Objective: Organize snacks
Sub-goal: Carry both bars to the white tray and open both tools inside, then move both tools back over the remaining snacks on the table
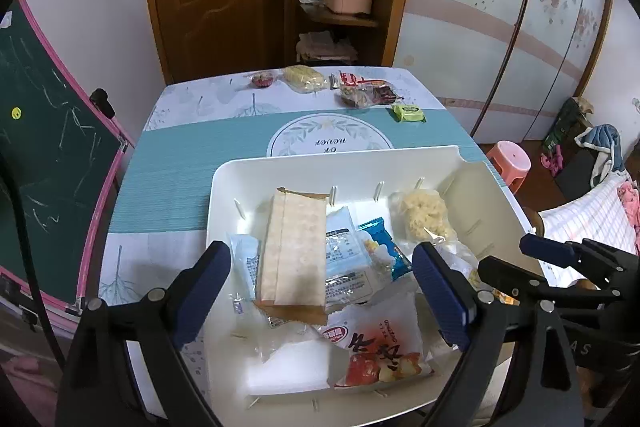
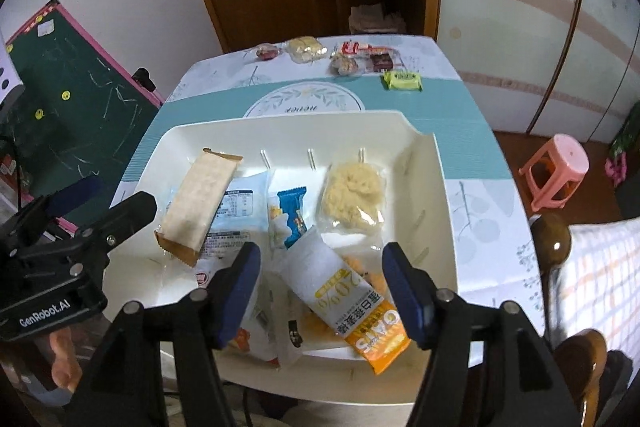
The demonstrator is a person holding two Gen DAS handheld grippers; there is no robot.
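Your left gripper stands wide open over the tan cracker pack in the white bin. Your right gripper is open around the oat bar, pads clear. Beyond, a green packet lies on the table.

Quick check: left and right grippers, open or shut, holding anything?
Left gripper: open, holding nothing, above the cracker packet.
Right gripper: open, oat bar packet lies loose between its fingers.
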